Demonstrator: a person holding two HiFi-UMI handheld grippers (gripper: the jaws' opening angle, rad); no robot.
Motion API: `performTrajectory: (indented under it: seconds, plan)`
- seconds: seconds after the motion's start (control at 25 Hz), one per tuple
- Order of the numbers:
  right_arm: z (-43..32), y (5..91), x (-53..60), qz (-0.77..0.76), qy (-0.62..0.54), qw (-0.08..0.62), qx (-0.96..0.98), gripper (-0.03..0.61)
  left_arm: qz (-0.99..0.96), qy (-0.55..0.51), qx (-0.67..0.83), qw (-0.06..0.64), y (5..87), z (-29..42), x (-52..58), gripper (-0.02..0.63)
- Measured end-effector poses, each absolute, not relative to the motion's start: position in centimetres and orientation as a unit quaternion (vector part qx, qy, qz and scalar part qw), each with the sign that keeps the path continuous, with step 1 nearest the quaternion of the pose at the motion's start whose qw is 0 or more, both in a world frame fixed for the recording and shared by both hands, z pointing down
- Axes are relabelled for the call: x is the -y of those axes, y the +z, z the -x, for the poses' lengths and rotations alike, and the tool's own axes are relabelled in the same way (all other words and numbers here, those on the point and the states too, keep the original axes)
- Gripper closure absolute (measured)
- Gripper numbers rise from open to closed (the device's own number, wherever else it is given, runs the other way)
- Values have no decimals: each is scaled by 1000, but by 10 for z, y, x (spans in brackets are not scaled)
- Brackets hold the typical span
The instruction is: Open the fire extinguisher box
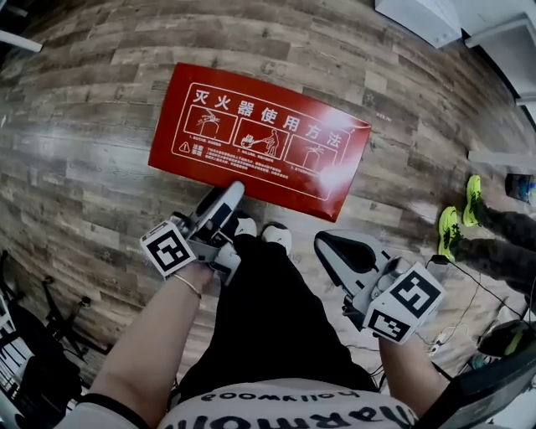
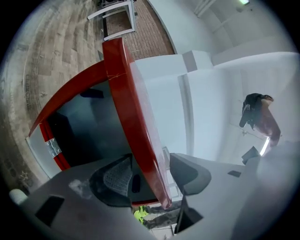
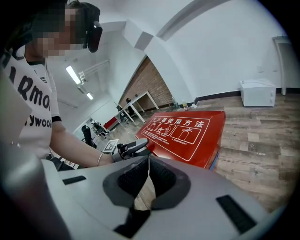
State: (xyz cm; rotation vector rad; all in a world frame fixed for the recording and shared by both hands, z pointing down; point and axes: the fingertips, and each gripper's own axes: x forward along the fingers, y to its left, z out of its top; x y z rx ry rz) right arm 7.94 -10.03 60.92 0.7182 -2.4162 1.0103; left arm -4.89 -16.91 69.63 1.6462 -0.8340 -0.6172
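A red fire extinguisher box lid (image 1: 260, 138) with white printed instructions fills the middle of the head view, over a wooden floor. My left gripper (image 1: 224, 201) is at the lid's near edge. In the left gripper view the left gripper (image 2: 152, 173) has its jaws spread wide, with the thin red lid (image 2: 126, 108) edge-on between them and the pads not pressing on it. The lid stands raised, and the dark inside of the box (image 2: 89, 126) and a metal hinge (image 2: 52, 147) show beneath it. My right gripper (image 1: 335, 247) hangs off to the right, away from the box. The right gripper (image 3: 149, 176) is shut and holds nothing.
My own legs and white shoes (image 1: 276, 235) are just in front of the box. Another person's green shoes (image 1: 459, 214) stand at the right, with cables (image 1: 469, 302) near them. A white cabinet (image 1: 419, 17) is at the far right and black equipment (image 1: 33, 352) at the lower left.
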Motion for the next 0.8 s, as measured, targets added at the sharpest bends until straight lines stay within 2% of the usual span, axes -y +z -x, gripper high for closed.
performTrajectory:
  seconds: [0.32,0.8]
  plan:
    - [-86,600,106,-270,362,206,868,569,-693,-288,315,581,679,44,181,383]
    - [-84,536,131,-285,350,172,876,568,-709,-327,256,569,589,44,193,398]
